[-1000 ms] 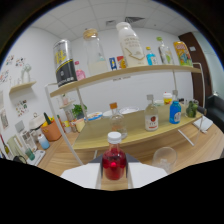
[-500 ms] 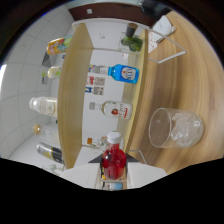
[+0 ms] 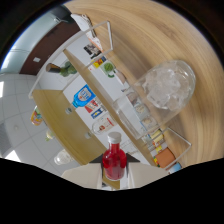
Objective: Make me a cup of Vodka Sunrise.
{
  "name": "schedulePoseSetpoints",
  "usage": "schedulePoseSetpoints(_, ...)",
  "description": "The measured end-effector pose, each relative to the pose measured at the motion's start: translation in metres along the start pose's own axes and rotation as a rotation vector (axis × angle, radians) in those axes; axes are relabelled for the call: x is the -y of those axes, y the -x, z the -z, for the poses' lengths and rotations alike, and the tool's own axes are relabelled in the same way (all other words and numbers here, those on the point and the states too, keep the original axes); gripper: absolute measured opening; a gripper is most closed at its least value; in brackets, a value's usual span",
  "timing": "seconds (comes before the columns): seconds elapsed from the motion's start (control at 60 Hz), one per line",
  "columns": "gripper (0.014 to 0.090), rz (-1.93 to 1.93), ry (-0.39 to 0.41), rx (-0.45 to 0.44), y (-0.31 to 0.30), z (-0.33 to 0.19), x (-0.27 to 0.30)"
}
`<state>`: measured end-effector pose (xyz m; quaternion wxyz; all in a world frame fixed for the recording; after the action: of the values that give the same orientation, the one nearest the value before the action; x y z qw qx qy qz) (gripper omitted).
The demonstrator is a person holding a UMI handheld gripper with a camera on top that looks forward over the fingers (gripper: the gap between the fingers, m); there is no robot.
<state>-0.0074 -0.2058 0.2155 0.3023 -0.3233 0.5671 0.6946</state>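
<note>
Bottle (image 3: 114, 161) of red syrup sits clamped in my jaws (image 3: 114, 176), both fingers pressing its sides, white cap pointing ahead. View is rolled hard over, so I judge my wrist is tipped far toward a pour. Just beyond the cap, slightly off to one side, the glass (image 3: 169, 85) of ice stands on the wooden counter (image 3: 150, 35). No red shows in it, so syrup looks not yet in. Shelf (image 3: 95, 107) of bottles lies farther off.

No label on the shelf bottles (image 3: 95, 107) can be read
</note>
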Motion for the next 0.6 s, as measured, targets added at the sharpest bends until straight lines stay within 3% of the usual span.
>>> schedulePoseSetpoints(0.233,0.0341,0.151,0.023,-0.05,0.002,-0.002,-0.013)
schedulePoseSetpoints(0.417,0.0342,0.817,0.082,-0.157,0.017,-0.007,-0.058)
schedulePoseSetpoints(0.6,0.0342,1.509,0.08,-0.197,0.01,-0.015,-0.093)
